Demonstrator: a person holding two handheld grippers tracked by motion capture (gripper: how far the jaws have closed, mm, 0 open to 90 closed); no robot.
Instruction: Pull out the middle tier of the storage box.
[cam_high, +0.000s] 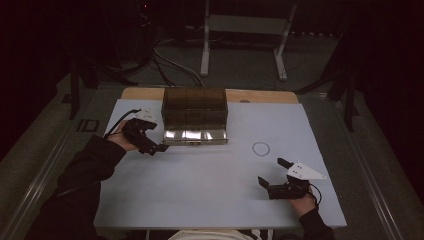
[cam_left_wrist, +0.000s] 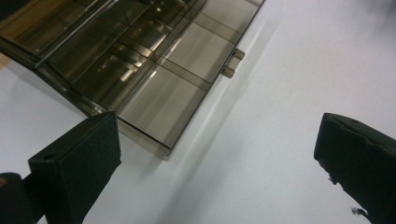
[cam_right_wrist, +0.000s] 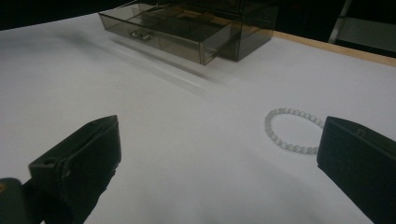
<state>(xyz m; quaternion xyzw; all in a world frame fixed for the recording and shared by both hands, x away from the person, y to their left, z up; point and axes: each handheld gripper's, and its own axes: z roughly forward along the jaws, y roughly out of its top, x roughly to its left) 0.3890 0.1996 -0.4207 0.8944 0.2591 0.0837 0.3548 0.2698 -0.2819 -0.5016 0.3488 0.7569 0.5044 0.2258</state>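
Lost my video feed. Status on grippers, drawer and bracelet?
Left gripper open beside the drawer, right gripper open, empty. Drawer pulled out of box. Bracelet flat on table, path clear.

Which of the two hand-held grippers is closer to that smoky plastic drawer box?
The left gripper, at the left of the high view. Its open jaws sit right beside the pulled-out drawer, while the right gripper rests far off near the bead bracelet.
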